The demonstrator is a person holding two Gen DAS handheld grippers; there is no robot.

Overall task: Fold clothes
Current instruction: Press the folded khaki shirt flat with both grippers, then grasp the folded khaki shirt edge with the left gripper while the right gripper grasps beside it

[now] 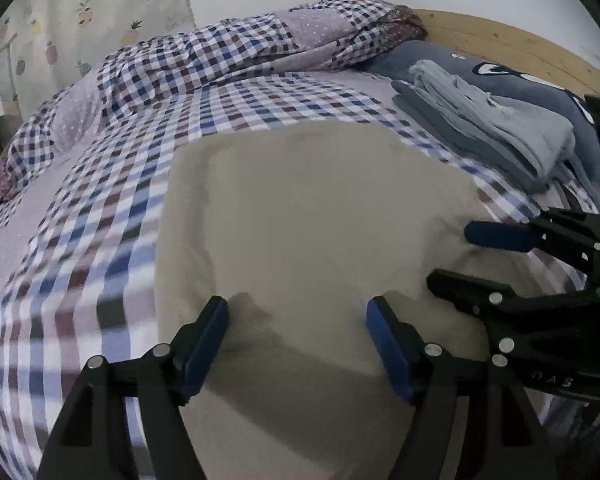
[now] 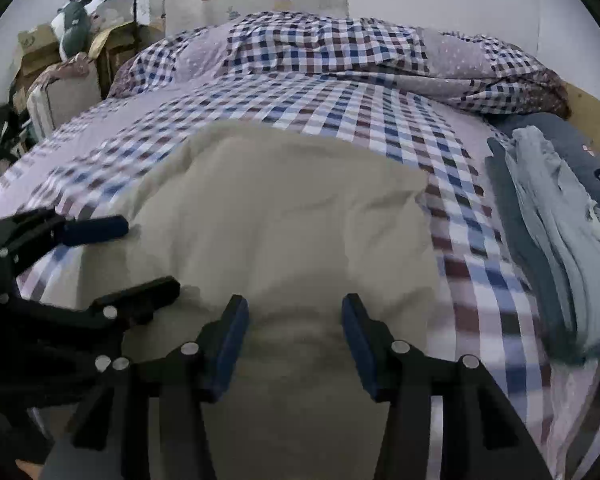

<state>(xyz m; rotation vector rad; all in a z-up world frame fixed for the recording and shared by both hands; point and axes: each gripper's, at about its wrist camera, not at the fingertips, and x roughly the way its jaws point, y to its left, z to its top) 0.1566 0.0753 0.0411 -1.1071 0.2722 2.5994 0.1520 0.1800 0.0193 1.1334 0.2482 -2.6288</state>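
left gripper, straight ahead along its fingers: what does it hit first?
Most likely the beige garment spread on the checked bedsheet. The left gripper points down at it, jaws open and empty. Depth is unclear; nothing else shows in between.

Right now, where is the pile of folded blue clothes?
The folded blue clothes sit on the right side of the checked bed in both views, by the dark blue pillow, right of the beige garment.

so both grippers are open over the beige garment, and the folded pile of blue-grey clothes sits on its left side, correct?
Not quite. The folded pile sits to the right of the beige garment, as both wrist views show. The left gripper and right gripper are open over it.
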